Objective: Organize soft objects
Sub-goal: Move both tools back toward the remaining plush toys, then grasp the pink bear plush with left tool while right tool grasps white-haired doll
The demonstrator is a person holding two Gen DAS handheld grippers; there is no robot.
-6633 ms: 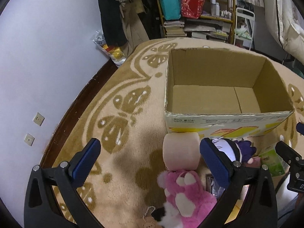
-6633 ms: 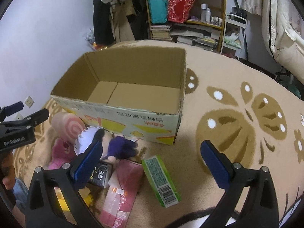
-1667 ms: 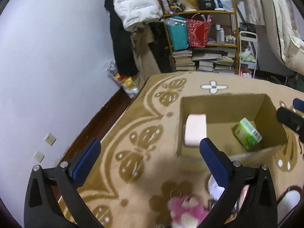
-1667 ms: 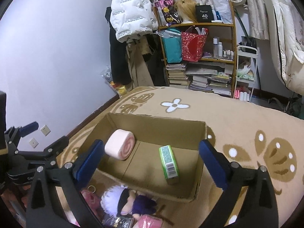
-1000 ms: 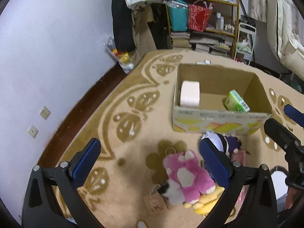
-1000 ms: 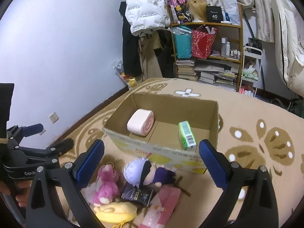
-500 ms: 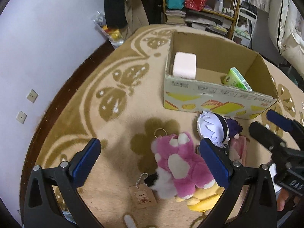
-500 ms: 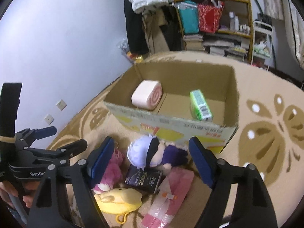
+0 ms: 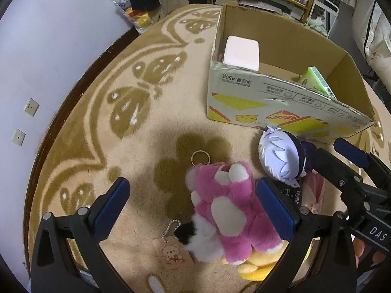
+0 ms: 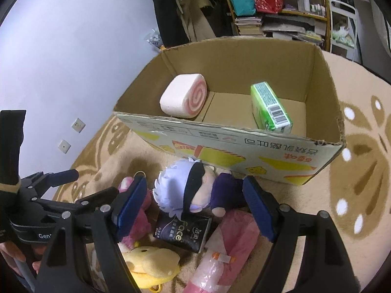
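An open cardboard box (image 9: 281, 92) (image 10: 244, 144) on the rug holds a pink swirl-roll cushion (image 10: 184, 96) (image 9: 242, 52) and a green tissue pack (image 10: 270, 107) (image 9: 316, 83). In front of it lie a pink plush bear (image 9: 232, 207) (image 10: 136, 219), a white-haired doll in purple (image 9: 283, 158) (image 10: 190, 188), a yellow plush (image 10: 151, 266) (image 9: 259, 263), a black "Face" pack (image 10: 183, 229) and a pink wrapped pack (image 10: 227, 249). My left gripper (image 9: 193, 207) is open just above the pink bear. My right gripper (image 10: 193, 202) is open around the doll, above it.
A beige rug with brown butterfly patterns (image 9: 136, 102) covers the floor. A keyring (image 9: 200, 157) and a bear tag (image 9: 172, 254) lie by the pink bear. A cluttered shelf (image 10: 276, 7) and hanging coats (image 10: 176, 7) stand behind the box. The wall (image 9: 36, 61) is to the left.
Both grippers have come down and closer to the toys in front of the box. The right gripper's fingers now frame the doll; the left gripper's fingers frame the pink bear.
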